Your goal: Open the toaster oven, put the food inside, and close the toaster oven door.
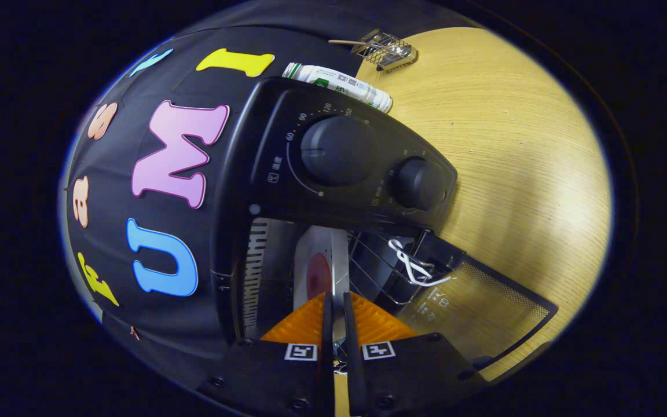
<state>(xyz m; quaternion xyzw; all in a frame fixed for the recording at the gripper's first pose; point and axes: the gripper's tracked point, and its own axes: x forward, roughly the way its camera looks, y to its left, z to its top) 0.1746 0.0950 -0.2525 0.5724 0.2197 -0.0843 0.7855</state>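
The tongs (333,313) pinch the rim of a thin, stiff, light white plate (319,269) edge-on, held inside the open toaster oven (310,174), whose door (478,307) lies toward four o'clock.

I see oven mouth (310,255) open | my gripper (333,307), fingers nearly together on plate (319,272) edge, partly inside | wire rack (377,272) crowds one side | dropped door (484,307) beside fingers | table (513,162) beyond free
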